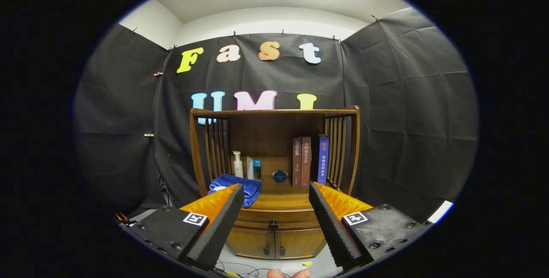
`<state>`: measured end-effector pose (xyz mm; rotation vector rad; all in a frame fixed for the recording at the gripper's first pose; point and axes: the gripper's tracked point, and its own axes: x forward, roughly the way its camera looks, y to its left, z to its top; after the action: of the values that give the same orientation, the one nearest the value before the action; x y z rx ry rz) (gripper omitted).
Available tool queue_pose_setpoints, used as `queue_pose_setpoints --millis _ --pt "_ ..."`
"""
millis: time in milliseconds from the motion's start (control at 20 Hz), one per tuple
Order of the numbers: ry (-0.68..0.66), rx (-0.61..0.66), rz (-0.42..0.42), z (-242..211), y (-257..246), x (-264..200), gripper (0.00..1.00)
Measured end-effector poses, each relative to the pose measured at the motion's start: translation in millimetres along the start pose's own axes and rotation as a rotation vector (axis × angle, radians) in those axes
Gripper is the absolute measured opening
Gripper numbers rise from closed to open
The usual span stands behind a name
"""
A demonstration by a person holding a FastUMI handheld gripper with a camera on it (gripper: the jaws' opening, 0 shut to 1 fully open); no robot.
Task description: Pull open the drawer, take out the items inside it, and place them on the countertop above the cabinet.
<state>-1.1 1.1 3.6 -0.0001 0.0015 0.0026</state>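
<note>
The drawer point(274, 218) is shut, its dark knob point(273, 225) showing between the fingers and well beyond them, so the job looks to be at its very start: the approach to the pull. The gripper point(274, 222) is held level and square to the cabinet point(274, 239), fingers spread wide and holding nothing. Next, I judge, it must move in, line up with the knob and close on it; the table top point(279, 198) above, near a blue towel point(233, 185), waits for the items.
</note>
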Motion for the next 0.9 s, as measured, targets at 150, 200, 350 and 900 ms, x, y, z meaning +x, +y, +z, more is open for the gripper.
queue_pose_setpoints --millis 150,200,350,900 --pt "-0.002 -0.004 -0.003 1 -1 0 0.99" --pt "-0.001 -0.006 -0.003 1 -1 -1 0.99" --pt "0.000 -0.005 -0.002 0 0 -1 0.99" --pt "0.022 0.049 -0.036 -93 -13 41 0.99"
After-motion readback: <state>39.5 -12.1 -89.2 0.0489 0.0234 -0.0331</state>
